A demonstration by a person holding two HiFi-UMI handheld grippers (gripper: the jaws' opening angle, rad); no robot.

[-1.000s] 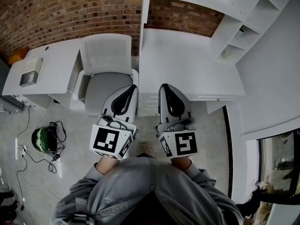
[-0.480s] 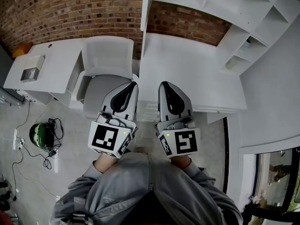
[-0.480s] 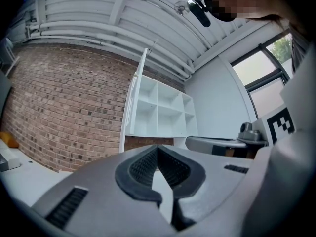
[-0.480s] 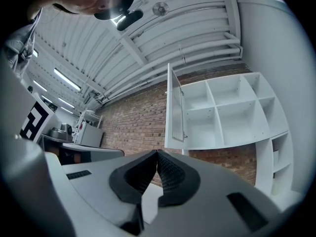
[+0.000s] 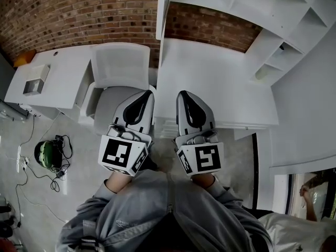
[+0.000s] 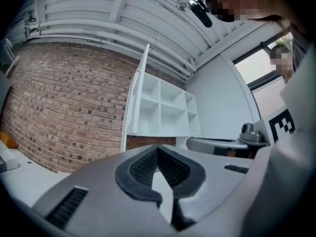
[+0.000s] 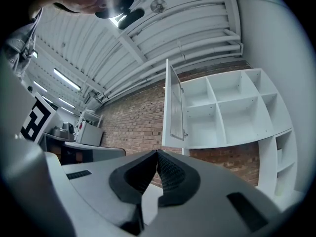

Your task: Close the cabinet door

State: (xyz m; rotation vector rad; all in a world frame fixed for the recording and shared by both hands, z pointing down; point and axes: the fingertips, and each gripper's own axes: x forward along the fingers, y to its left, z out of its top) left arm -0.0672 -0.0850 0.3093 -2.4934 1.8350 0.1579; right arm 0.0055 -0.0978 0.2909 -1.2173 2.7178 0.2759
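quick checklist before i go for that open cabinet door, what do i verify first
1. Cabinet door open and in view: ok.
2. Left gripper jaws together, nothing between them: ok.
3. Right gripper jaws together, nothing between them: ok.
4. Either gripper touching the door: not ok, both are apart from it.
5. Shelves behind the door free of anything sticking out: ok, they look bare.
6. Door swings freely: cannot tell.
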